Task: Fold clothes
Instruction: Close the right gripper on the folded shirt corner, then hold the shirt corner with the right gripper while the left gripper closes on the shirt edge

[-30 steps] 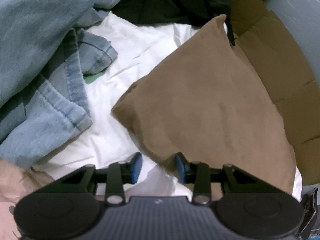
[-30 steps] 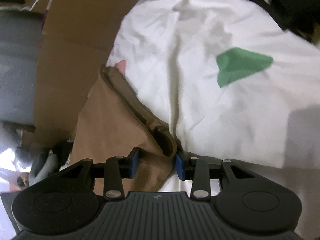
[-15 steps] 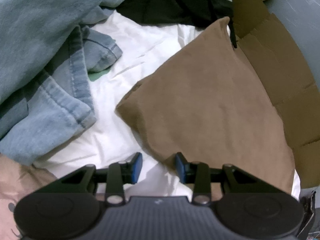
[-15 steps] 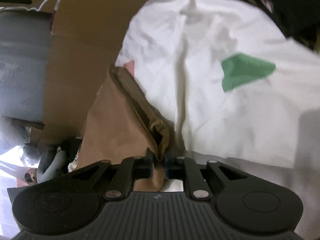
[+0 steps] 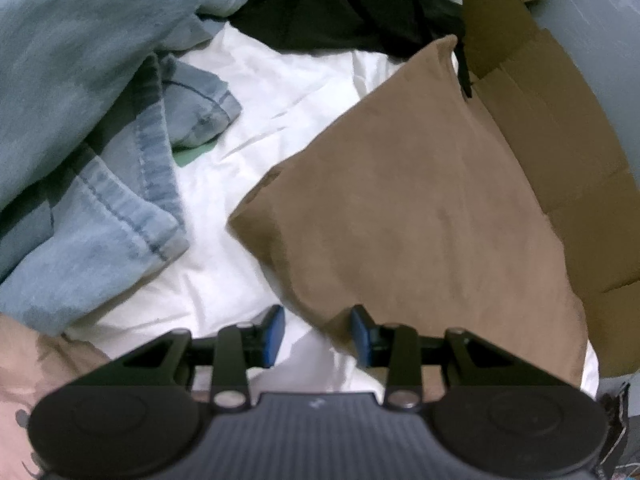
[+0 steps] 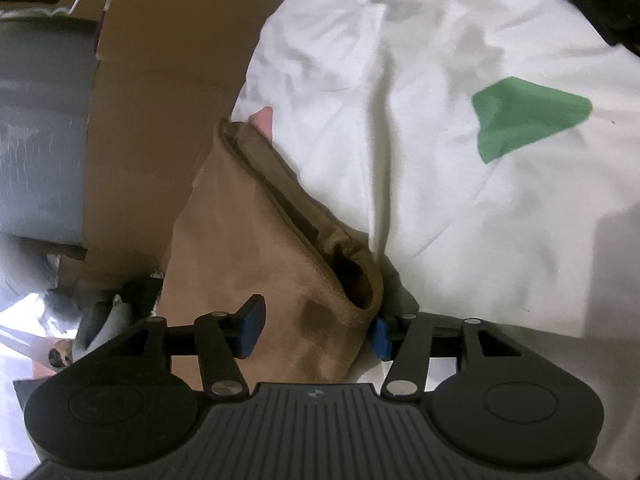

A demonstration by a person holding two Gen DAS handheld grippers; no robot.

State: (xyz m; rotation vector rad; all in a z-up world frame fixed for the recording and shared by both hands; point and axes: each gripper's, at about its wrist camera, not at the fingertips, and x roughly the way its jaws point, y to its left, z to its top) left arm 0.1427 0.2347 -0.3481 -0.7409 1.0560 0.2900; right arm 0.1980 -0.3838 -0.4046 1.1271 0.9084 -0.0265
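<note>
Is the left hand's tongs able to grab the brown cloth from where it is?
Probably yes. The left tongs stand open right at the near corner of the brown cloth, which lies on the white sheet. Nothing sits between them, and the blue jeans are off to the side.

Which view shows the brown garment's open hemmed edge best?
The right wrist view: the brown garment shows its hemmed opening gaping just ahead of the tool. The left wrist view shows only the brown garment's smooth folded face, with no opening visible.

left gripper jaws apart; right gripper jaws opening.
</note>
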